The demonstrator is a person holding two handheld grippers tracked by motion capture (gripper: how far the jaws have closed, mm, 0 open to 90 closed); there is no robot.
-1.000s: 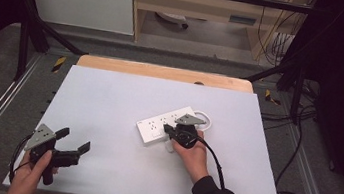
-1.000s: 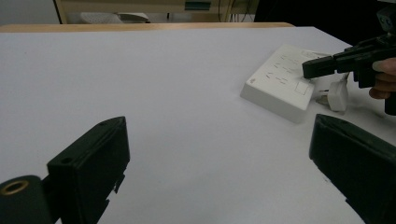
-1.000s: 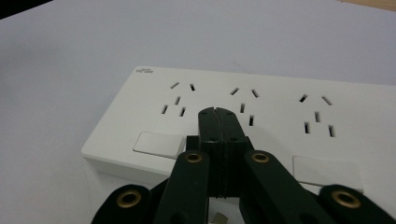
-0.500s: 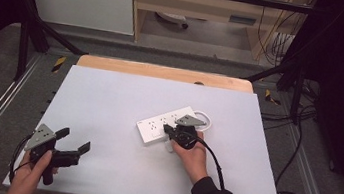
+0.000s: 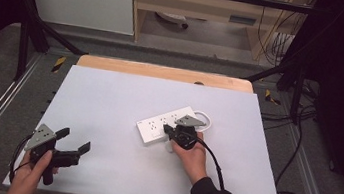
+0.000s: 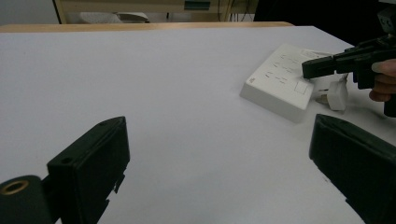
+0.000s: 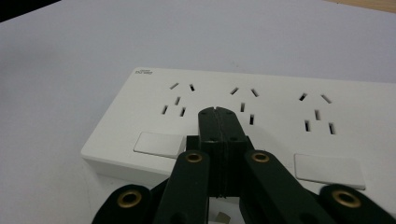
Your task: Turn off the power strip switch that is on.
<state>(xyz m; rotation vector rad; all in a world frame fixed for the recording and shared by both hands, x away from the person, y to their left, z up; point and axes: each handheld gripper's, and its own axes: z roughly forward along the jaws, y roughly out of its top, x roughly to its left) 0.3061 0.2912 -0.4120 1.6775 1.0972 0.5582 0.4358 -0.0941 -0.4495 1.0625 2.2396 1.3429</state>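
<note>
White tabletop [image 5: 108, 104] is seen under both grippers. Nearest the person, the left gripper [image 5: 72, 145] is held with jaws spread wide, nothing between them. Farther in, the right gripper [image 5: 169, 130] is closed tight on nothing, its tips poised over the white power strip [image 5: 156, 125], beside whose near edge a white plug [image 6: 337, 94] is seen.
</note>
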